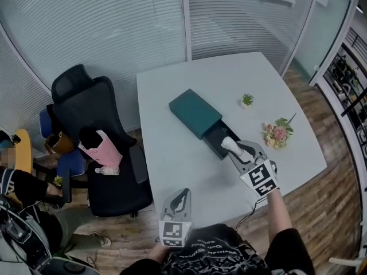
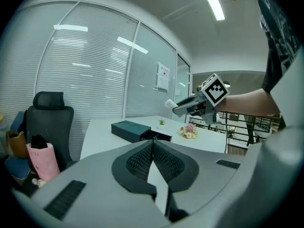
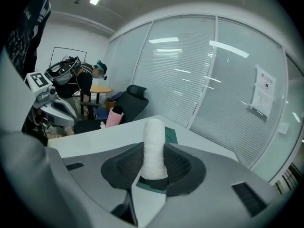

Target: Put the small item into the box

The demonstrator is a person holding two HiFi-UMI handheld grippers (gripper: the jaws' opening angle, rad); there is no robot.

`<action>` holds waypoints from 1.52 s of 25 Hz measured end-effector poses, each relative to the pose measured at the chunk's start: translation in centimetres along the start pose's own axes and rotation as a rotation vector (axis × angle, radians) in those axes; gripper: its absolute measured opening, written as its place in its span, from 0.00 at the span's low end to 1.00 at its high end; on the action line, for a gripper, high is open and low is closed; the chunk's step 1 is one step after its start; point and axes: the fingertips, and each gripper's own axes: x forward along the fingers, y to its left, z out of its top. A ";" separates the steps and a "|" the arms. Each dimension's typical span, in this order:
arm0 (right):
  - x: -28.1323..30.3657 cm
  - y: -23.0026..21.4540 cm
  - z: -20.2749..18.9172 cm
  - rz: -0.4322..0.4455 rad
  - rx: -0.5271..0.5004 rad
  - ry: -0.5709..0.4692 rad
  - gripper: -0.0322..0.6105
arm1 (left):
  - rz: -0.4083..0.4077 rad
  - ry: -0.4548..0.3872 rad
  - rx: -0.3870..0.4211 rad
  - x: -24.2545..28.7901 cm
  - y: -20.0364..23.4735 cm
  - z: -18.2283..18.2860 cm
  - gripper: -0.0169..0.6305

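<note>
Both grippers hang on the person's side of the box (image 1: 195, 112) — one closed on nothing, the other pinching the small item.

Far left of the box, off the table (image 1: 166, 165), stands a black office chair (image 1: 94, 105) with a pink bag (image 1: 104, 149) on its seat.

Nearer the box but well apart from it, at the table's front edge, is the left gripper (image 1: 182, 195). In the left gripper view its ribbed pads (image 2: 140, 160) meet at the tips with nothing between them, and it points across the table toward the box (image 2: 127, 129).

The box is a dark teal sleeve lying flat on the white table, with a dark drawer (image 1: 217, 140) slid out of its front right end.

Over that drawer end is the right gripper (image 1: 234, 149). Its jaws stand partway apart, pressed on either side of the small item (image 1: 229, 144) — a white roll with a rough, cloth-like surface (image 3: 154, 141). The roll sticks out past the fingertips toward the box. In the left gripper view this gripper (image 2: 178, 108) is held in the air, above the box and clear of it.

Right of the box, a little behind it, sits a tiny potted plant (image 1: 247, 100). Right of the drawer lies a small bunch of pink flowers (image 1: 277, 134).
</note>
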 end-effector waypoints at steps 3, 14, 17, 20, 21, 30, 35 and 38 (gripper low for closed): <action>2.4 -0.8 -0.6 0.056 -0.049 0.025 0.26 | 0.038 0.013 -0.003 0.2 0.7 -0.3 0.05; 9.7 -2.5 -4.8 0.195 -0.234 0.217 0.26 | 0.079 0.064 -0.011 1.7 1.1 -1.6 0.05; 11.6 -2.5 -6.1 0.206 -0.255 0.246 0.26 | 0.094 0.081 -0.014 1.9 1.4 -2.3 0.05; 13.6 -2.4 -7.5 0.217 -0.247 0.284 0.26 | 0.105 0.105 -0.018 2.2 2.0 -2.8 0.05; 14.2 -2.4 -8.1 0.224 -0.239 0.306 0.26 | 0.106 0.113 -0.021 2.3 2.1 -3.0 0.05; 18.2 -3.1 -11.5 0.243 -0.235 0.447 0.26 | 0.074 0.160 -0.024 4.0 2.4 -3.8 0.05; 19.4 -3.1 -12.8 0.242 -0.267 0.493 0.26 | 0.101 0.188 -0.035 4.1 3.7 -4.4 0.05; 19.6 -3.2 -13.8 0.247 -0.286 0.533 0.26 | 0.120 0.198 -0.049 4.2 4.3 -4.9 0.05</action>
